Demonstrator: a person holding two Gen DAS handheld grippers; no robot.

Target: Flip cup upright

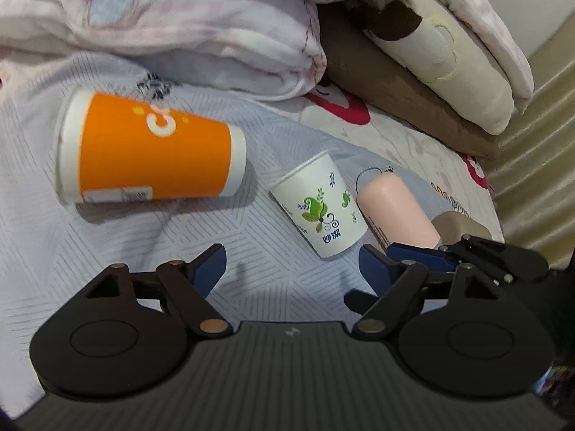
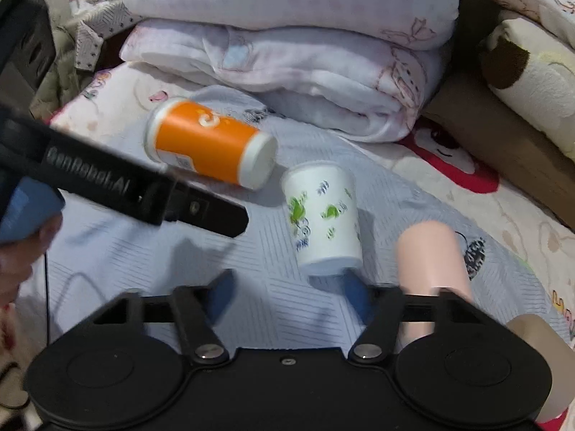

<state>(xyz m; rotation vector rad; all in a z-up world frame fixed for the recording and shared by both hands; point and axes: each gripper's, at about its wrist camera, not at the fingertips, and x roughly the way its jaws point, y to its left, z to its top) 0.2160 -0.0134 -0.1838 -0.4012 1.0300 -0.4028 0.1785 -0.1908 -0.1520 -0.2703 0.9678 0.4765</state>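
Lying on its side on the grey striped bed cover [image 1: 107, 251], white paper cup [image 1: 320, 208] with green leaf print sits just past the left gripper [image 1: 293, 264], at about 1 o'clock from the fingertips; long axis runs diagonally, rim toward 11 o'clock, base toward 5 o'clock, nearest the camera. In the right wrist view the same white paper cup [image 2: 323, 215] has its base at the near end, just beside the right-hand blue fingertip of the right gripper [image 2: 287, 291]; contact hard to tell, motion blur. Left gripper jaws spread wide, nothing between them. Right gripper jaws also wide apart, holding nothing. Pink cup [image 1: 395, 208] lies just right of the white one, its lower end hidden behind the right gripper body [image 1: 485, 255]; in the right wrist view the pink cup [image 2: 431, 258] is cut off by the gripper linkage. Orange cup [image 1: 151, 151] lies on its side further out at 10 o'clock, rim left, base right, lettering partly blurred. Left gripper body [image 2: 143, 186] crosses the right wrist view at 9 o'clock, with a blurred hand [image 2: 21, 251] at the frame edge. Folded white blankets [image 2: 287, 54] stack at 12 o'clock, brown cushion [image 1: 395, 82] at 2 o'clock.
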